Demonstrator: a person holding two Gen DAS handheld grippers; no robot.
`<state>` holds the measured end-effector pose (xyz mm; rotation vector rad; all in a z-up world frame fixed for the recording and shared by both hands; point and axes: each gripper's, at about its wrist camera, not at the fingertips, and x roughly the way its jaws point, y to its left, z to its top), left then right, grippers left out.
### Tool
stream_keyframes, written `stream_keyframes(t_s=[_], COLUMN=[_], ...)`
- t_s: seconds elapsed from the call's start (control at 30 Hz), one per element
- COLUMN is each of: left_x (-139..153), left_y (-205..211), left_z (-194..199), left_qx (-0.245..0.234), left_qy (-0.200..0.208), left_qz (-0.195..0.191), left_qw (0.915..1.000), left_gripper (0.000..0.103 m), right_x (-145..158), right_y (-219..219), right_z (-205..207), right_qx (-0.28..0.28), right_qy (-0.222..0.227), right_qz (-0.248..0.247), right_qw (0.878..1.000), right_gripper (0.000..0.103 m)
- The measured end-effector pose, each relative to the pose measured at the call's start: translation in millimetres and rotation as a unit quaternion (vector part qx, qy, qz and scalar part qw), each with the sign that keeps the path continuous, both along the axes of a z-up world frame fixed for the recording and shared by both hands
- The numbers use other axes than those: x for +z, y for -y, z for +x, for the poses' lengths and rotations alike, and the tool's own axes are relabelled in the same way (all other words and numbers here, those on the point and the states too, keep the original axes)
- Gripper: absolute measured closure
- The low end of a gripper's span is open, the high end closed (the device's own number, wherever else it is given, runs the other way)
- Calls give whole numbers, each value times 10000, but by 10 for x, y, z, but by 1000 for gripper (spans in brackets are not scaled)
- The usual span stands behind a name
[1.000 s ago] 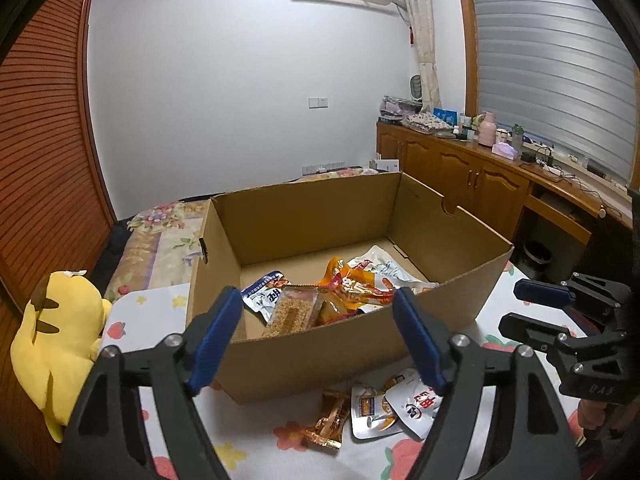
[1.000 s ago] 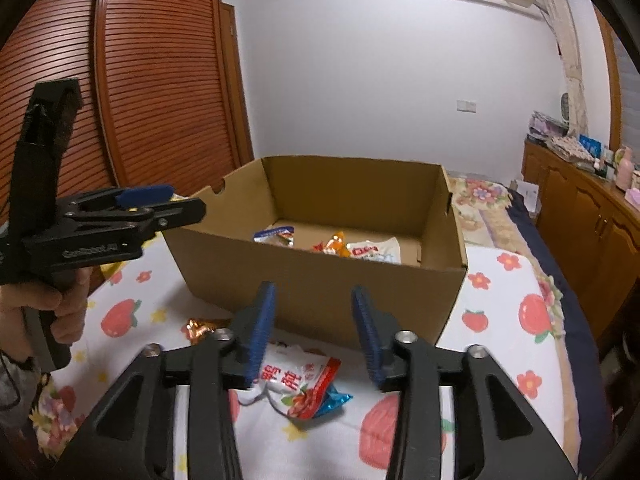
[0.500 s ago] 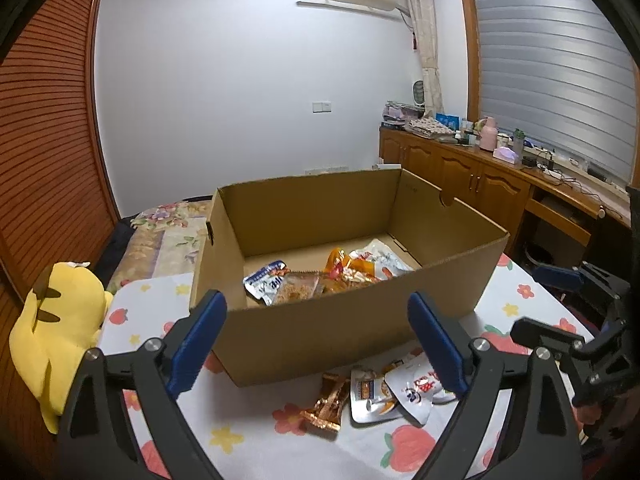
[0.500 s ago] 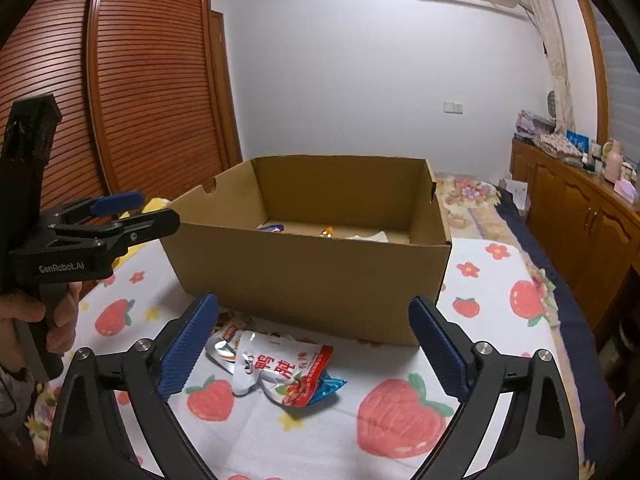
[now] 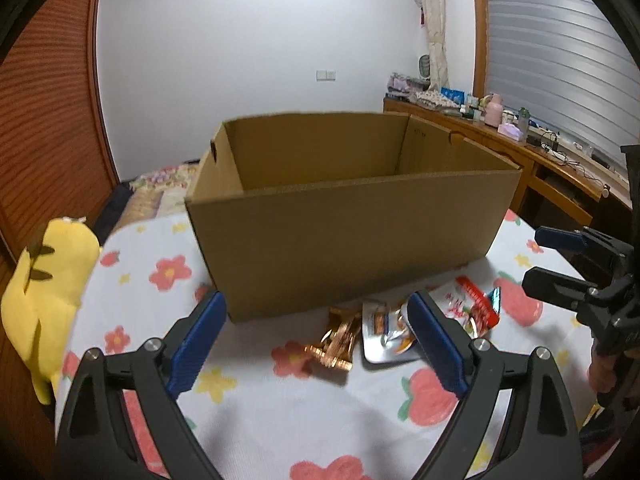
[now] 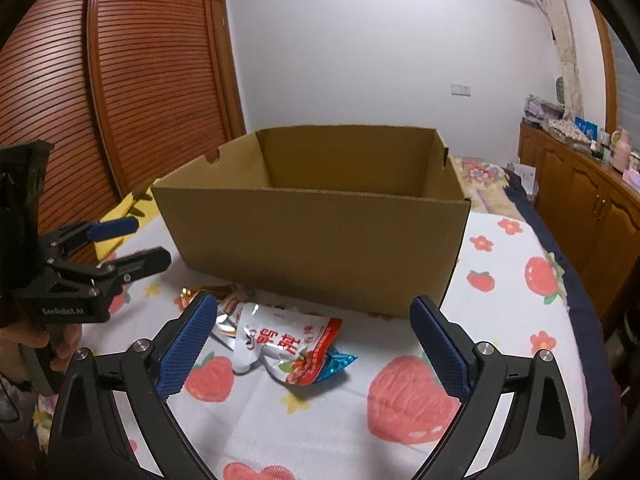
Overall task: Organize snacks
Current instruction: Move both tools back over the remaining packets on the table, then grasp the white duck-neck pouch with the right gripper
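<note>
**Both tongs spread wide, nothing gripped**

The left tongs [image 5: 316,340] stand with their jaws far apart, the blue pads [image 5: 198,344] splayed toward 10 and 2 o'clock, empty between them. The right tongs [image 6: 314,344] show the same wide spread, blue pads [image 6: 440,346] angled outward, holding nothing. In the left wrist view the right tongs [image 5: 560,264] enter at 3 o'clock, seen side-on with jaws parted, a bit of the holding hand [image 5: 600,372] showing below. In the right wrist view the left tongs [image 6: 120,244] come in at 9 o'clock, jaws parted, with the person's left hand [image 6: 60,340] wrapped round the handle.
</note>
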<state>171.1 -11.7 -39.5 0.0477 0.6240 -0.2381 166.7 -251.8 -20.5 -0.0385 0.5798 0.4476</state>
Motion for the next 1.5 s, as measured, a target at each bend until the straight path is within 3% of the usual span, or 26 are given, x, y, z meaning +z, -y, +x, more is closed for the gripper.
stream_keyframes(t_s=[0.5, 0.9, 1.07, 1.2, 1.5], left_x=[-275, -345, -366, -370, -381], left_y=[-104, -124, -143, -149, -157], left_z=[9, 53, 82, 84, 88], left_qx=[6, -18, 47, 55, 67], left_qy=[-419, -600, -663, -673, -694], left_qz=[11, -15, -14, -17, 8], left_qw=[9991, 9982, 9978, 9977, 9976], left_gripper=[10, 10, 10, 10, 10], right_x=[-378, -538, -597, -569, -542], right_y=[-311, -520, -531, -502, -402], right_z=[304, 523, 637, 607, 432], right_qx=[352, 481, 547, 564, 528], right_qy=[-803, -1102, -1397, -1348, -1263], right_qz=[-457, -882, -868, -793, -692], right_qw=[9951, 9888, 9849, 9861, 9882], right_gripper=[5, 6, 16, 31, 47])
